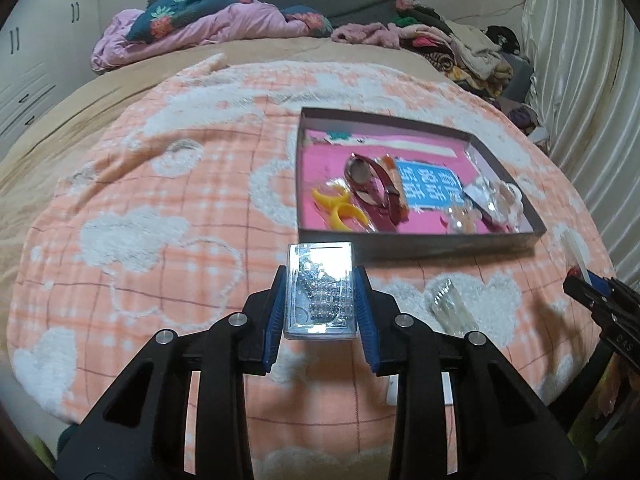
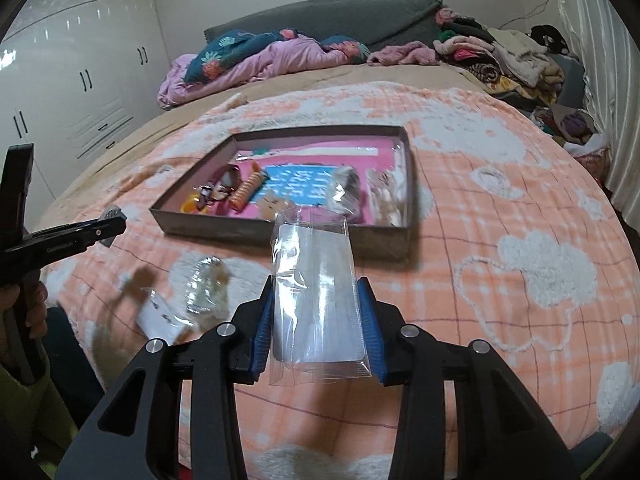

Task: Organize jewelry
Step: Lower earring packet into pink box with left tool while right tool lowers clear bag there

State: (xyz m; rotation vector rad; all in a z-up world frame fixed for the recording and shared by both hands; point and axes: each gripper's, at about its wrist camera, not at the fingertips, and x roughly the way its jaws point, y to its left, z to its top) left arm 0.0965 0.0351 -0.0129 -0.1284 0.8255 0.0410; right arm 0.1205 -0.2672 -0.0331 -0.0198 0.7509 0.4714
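My left gripper (image 1: pixel 321 280) is shut on a clear plastic box of beaded jewelry (image 1: pixel 321 292) and holds it above the blanket, just in front of the grey tray (image 1: pixel 416 246). The tray has a pink lining and holds a red watch (image 1: pixel 372 184), a yellow piece (image 1: pixel 340 208), an orange coil (image 2: pixel 246 190) and clear packets. My right gripper (image 2: pixel 318 288) is shut on a clear plastic bag with a card in it (image 2: pixel 316 292), in front of the tray's near wall (image 2: pixel 280 236). The right gripper also shows at the right edge of the left wrist view (image 1: pixel 592 288).
A crumpled clear packet (image 2: pixel 206 284) and a white card (image 2: pixel 158 316) lie on the orange and white blanket (image 2: pixel 500 200), left of my right gripper. Bedding and piled clothes (image 2: pixel 500 56) lie at the far end. White wardrobes (image 2: pixel 80 60) stand on the left, a curtain on the right.
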